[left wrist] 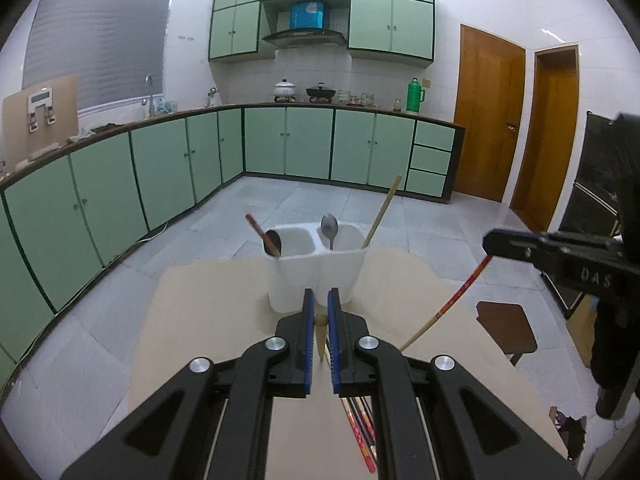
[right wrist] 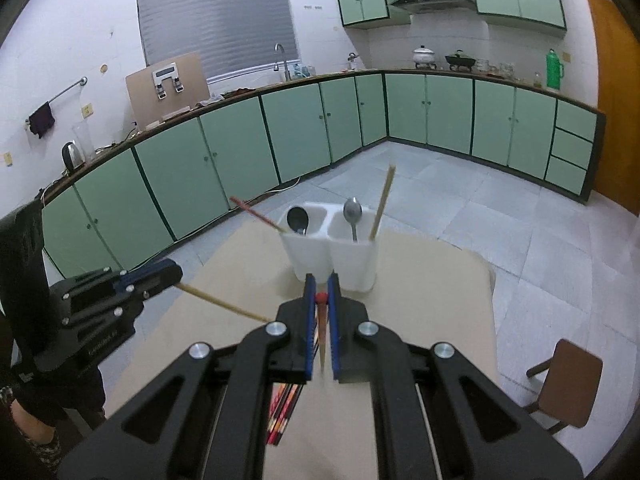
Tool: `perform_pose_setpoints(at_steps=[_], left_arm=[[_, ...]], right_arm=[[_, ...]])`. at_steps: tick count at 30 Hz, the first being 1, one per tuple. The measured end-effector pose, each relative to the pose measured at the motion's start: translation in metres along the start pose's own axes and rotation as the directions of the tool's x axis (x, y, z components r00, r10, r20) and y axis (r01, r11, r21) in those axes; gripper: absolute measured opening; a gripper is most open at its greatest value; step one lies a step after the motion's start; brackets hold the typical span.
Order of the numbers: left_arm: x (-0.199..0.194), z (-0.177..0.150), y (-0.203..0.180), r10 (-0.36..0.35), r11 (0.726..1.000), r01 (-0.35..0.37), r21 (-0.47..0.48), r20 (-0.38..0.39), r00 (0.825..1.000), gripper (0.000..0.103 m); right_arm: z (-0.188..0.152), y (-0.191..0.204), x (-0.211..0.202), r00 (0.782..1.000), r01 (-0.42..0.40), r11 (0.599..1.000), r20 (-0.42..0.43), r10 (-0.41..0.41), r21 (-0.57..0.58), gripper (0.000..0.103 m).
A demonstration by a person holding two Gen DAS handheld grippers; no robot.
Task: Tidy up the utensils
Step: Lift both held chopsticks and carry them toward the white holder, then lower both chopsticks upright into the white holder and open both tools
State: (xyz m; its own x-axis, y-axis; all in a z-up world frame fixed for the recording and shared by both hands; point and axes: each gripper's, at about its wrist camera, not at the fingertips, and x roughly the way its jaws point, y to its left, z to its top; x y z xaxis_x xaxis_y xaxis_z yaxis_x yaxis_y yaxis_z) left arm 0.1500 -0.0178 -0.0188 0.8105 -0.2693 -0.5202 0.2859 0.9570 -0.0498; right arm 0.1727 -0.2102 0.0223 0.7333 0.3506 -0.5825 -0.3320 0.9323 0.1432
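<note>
Nearest to us, a bundle of red and dark lacquered chopsticks lay on the pale beige table, partly hidden beneath our grippers. Our left gripper had its blue-padded fingers drawn narrow around a plain bamboo chopstick, which we saw end-on between the pads. From the right wrist view that same chopstick slanted out of the gripper and down over the table. Our right gripper was likewise pinched close on a red-topped, bamboo-tipped chopstick, whose red end showed between its fingers; seen from the left wrist, it angled down from the gripper toward the table. Just beyond both grippers stood the white plastic two-compartment utensil holder, near the far edge of the table. Its left compartment held a dark-bowled spoon and a red-ended chopstick leaning out to the left. Its right compartment held a silver metal spoon, bowl up, and a pale bamboo chopstick tilted to the right. A brown wooden stool stood on the grey tiled floor beside the table, and pale green cabinets lined the far walls.
</note>
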Motion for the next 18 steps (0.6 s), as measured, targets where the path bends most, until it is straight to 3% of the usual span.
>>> perform_pose_setpoints(at_steps=[8, 14, 18], left_arm=[[-0.01, 0.029, 0.0, -0.023, 0.999, 0.022, 0.026, 0.048, 0.999, 0.007], [-0.024, 0.068, -0.002, -0.029, 0.999, 0.023, 0.045, 0.131, 0.991, 0.007], [-0.027, 0.106, -0.006, -0.024, 0.998, 0.01, 0.065, 0.213, 0.977, 0.007]], right_arm=[[0.042, 0.005, -0.009, 0.999, -0.007, 0.998, 0.044, 0.009, -0.059, 0.005], [0.081, 0.009, -0.021, 0.994, -0.007, 0.996, 0.107, 0.017, -0.093, 0.005], [0.11, 0.007, -0.025, 0.987, 0.012, 0.995, 0.161, 0.004, -0.101, 0.005]])
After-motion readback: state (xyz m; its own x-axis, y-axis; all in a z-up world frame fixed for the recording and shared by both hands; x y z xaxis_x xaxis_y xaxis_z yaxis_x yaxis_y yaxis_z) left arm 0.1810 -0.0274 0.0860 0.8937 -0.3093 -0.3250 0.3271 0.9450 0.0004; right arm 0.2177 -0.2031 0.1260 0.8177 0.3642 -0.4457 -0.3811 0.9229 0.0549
